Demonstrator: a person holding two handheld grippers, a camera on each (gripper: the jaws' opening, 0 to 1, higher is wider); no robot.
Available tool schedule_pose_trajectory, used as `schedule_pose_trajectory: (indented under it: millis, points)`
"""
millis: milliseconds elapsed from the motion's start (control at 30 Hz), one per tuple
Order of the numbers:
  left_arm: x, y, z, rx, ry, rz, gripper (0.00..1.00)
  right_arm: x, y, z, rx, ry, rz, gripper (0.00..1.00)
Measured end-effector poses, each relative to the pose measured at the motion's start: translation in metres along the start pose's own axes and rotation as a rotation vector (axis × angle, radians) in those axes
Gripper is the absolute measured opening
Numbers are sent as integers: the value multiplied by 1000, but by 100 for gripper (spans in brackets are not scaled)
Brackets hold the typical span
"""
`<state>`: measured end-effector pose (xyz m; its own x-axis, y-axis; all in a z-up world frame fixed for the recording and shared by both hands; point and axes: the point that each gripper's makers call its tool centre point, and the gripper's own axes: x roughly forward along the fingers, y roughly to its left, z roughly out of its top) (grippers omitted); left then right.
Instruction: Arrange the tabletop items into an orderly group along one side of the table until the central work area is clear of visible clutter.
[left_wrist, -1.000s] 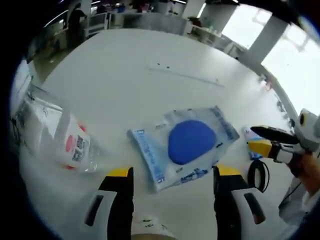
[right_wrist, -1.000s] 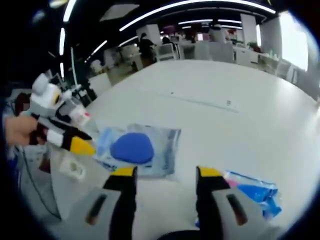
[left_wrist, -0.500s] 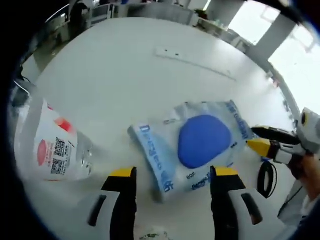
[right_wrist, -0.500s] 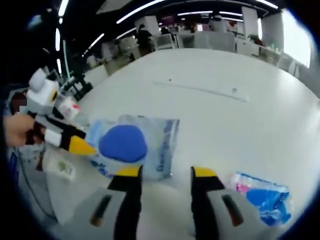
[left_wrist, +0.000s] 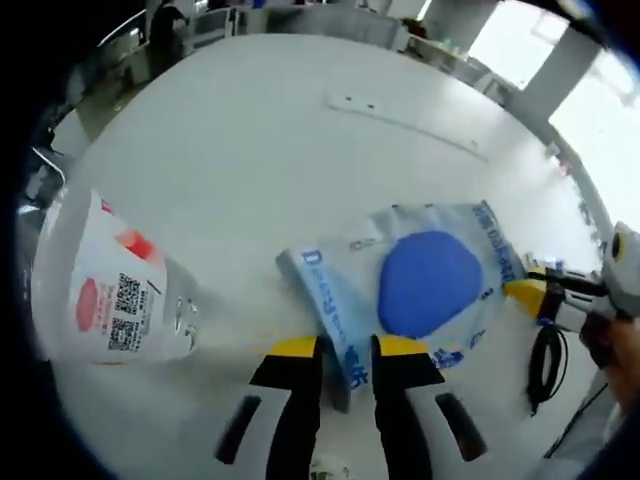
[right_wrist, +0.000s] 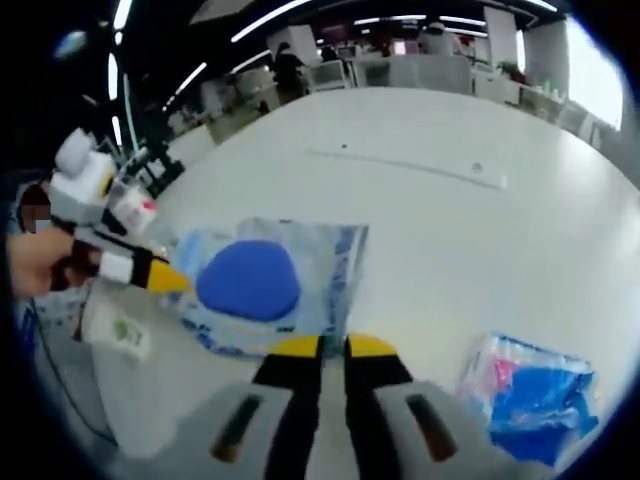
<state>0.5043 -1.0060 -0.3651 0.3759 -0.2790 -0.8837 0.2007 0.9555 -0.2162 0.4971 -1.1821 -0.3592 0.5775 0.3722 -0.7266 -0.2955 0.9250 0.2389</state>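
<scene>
Left gripper view: left gripper (left_wrist: 346, 346) pinches the blue pouch (left_wrist: 415, 290) at frame middle; right gripper (right_wrist: 333, 346) pinches its corner too; tidying has barely begun.

Glossy clear plastic pouch (left_wrist: 420, 290) with matt blue pad, crinkled transparent bag (left_wrist: 110, 300), smooth white table (left_wrist: 250, 160)
</scene>
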Motion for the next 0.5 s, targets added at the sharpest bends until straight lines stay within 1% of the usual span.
schedule_pose_trajectory:
  millis: [100, 133, 200, 267, 333, 500]
  points:
    - [0, 2, -1, -22, -3, 2, 5, -2, -1, -1, -6, 1, -1, 0]
    - [0, 2, 0, -28, -7, -1, 4, -3, 0, -1, -4, -2, 2, 0]
    - [-1, 0, 2, -12, -7, -3, 2, -4, 1, -2, -6, -3, -1, 0]
    - [-4, -2, 6, -4, -28, -5, 0, -6, 3, -3, -10, -5, 1, 0]
    - [-7, -5, 9, -6, -42, -11, 0, -9, 5, -4, -7, -16, -5, 0]
    - [-15, -9, 18, 25, -72, -15, 0, -16, 6, -2, -7, -43, -19, 0]
